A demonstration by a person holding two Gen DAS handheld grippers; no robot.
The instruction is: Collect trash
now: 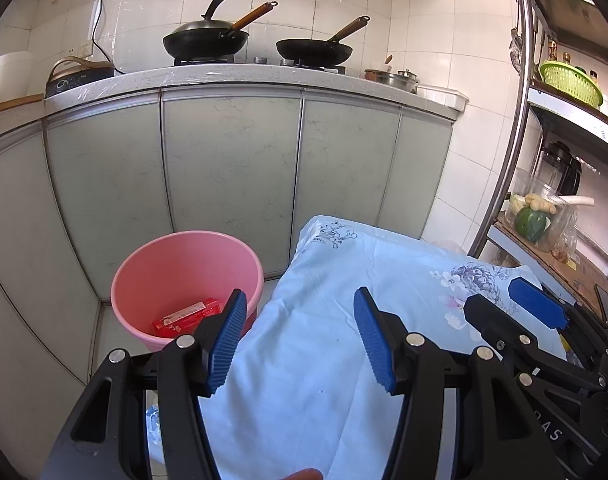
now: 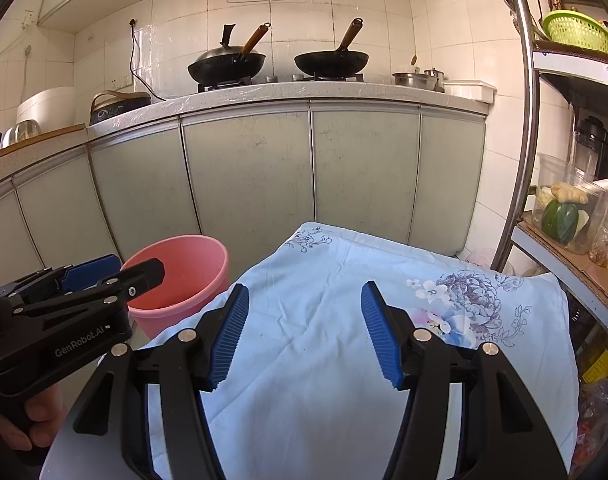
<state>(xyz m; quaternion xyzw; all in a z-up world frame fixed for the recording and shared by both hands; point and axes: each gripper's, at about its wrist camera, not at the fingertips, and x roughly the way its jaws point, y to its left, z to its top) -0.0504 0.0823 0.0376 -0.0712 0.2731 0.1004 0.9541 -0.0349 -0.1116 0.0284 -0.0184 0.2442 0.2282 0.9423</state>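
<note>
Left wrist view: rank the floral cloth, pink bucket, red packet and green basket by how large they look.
1. floral cloth, though it lies nearest the camera.
2. pink bucket.
3. green basket, far off, so unsure.
4. red packet, partly hidden behind a jaw.

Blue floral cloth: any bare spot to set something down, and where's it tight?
The cloth is bare from its far edge by the cabinets to both grippers. The pink bucket holds only a red packet. The rack shelf on the right is crowded.

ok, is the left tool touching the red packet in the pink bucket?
Apart. The left wrist view shows the left tool open and empty above the cloth, while the red packet lies on the bottom of the pink bucket, well below it.
</note>
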